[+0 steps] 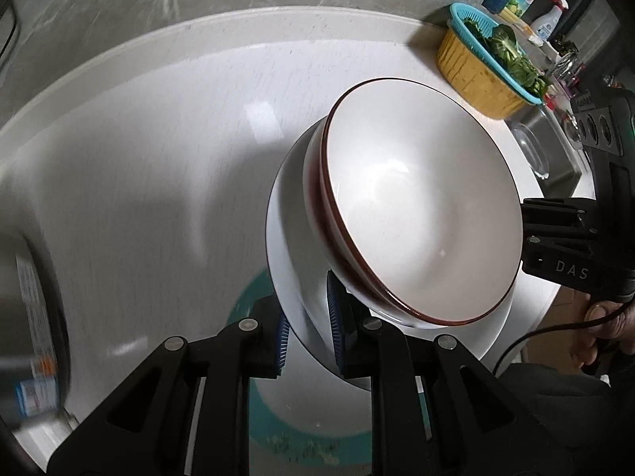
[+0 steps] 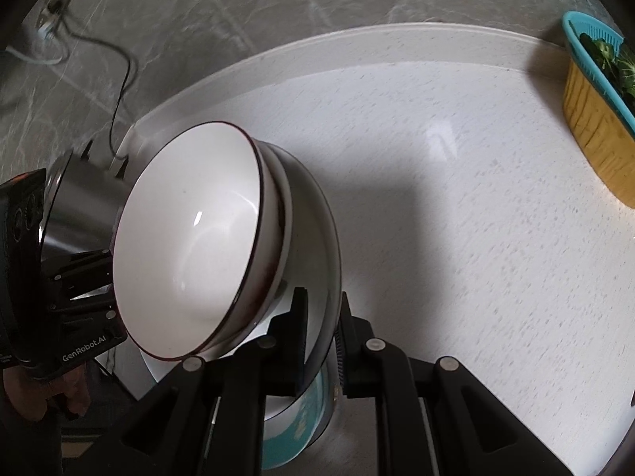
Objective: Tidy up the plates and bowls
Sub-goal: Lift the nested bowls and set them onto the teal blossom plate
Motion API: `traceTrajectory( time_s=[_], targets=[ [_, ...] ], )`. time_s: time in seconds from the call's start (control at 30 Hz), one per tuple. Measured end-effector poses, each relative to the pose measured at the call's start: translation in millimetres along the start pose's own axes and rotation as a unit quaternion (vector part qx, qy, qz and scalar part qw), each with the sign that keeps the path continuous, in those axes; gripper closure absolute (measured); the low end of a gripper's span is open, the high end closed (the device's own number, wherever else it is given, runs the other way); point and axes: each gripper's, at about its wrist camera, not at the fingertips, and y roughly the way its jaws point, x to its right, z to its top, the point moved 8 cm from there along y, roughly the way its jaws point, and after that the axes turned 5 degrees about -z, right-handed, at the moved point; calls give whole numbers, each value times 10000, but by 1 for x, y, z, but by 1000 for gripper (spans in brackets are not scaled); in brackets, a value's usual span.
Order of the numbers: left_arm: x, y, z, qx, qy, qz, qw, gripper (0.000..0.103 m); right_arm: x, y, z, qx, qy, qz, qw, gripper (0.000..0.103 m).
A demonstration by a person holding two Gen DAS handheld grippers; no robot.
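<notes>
- Left gripper, low centre of the left wrist view: jaws drawn narrow, blue pads clamped on the rim of a white plate.
- Right gripper, low centre of the right wrist view: likewise narrow, pinching the opposite edge of the same plate.
- Plate carried clear of the white desk, tilted, a stack of bowls riding on it (at least two nested, dark reddish rims).
- Stack of bowls in the left-centre of the right wrist view, open side turned toward the frame's left.
- Beneath the plate, at bottom centre of both views: a teal-rimmed dish, partly hidden.
- Upper right of the left wrist view: yellow tub with a teal strainer basket holding leafy greens, bottles and cartons behind, a steel sink just beyond.
- Left edge of the right wrist view: a shiny steel pot behind the bowls, a hand on the other gripper's handle below.
- Grey marbled wall across the top.
</notes>
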Motion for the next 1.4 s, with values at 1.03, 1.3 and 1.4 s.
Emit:
traceTrajectory(
  time_s=[1.03, 1.3, 1.4],
  targets=[
    [-17, 14, -94, -16, -287, -113, 9995, 87, -31, 19, -73, -247, -34, -52, 9997, 88],
    [-25, 28, -94, -32, -271, -101, 9996, 87, -26, 26, -78, -171, 44, -81, 9998, 88],
    [-27, 31, -93, 0, -261, -130, 9996, 87, -26, 26, -77, -100, 61, -90, 9999, 88]
  ],
)
